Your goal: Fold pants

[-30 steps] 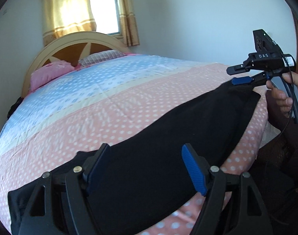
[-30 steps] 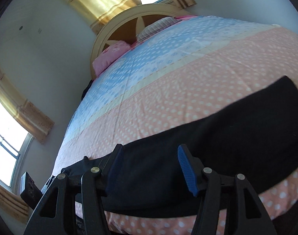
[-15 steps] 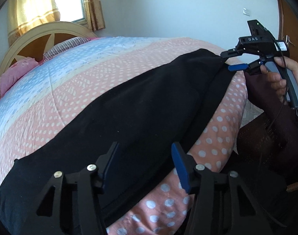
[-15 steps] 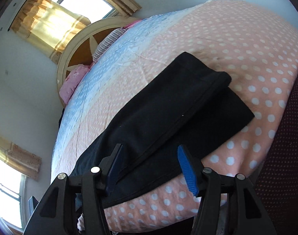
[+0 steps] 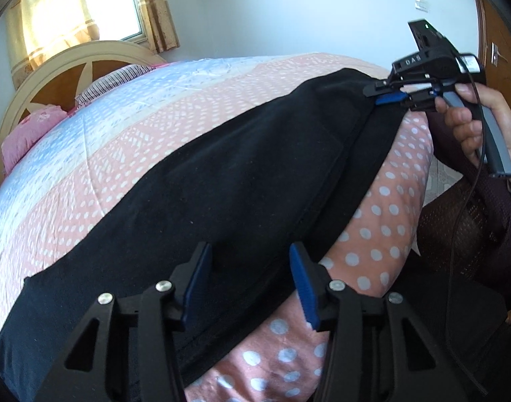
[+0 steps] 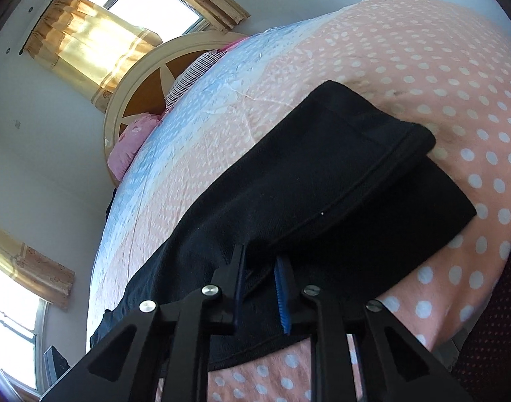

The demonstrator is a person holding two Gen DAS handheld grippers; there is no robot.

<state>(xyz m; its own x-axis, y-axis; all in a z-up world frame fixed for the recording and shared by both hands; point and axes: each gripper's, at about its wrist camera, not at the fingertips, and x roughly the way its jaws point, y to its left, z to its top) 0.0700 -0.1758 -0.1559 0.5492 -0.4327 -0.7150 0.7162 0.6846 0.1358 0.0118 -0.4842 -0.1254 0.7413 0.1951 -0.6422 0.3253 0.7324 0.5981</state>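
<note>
The left tool (image 5: 250,281) hangs released, its blue pads apart just above the black pants (image 5: 242,181), touching nothing. The right tool (image 6: 260,278) is clenched on a fold of the pants' near edge. The pants lie lengthwise along the near side of the bed (image 5: 128,127), one layer doubled over another, on a pink dotted bedspread. Beyond lie pillows (image 5: 31,130), a curved headboard (image 5: 71,63) and a curtained window (image 5: 104,3).

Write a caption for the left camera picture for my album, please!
Left gripper open above black pants on a dotted bed, right gripper at the far end.
</note>
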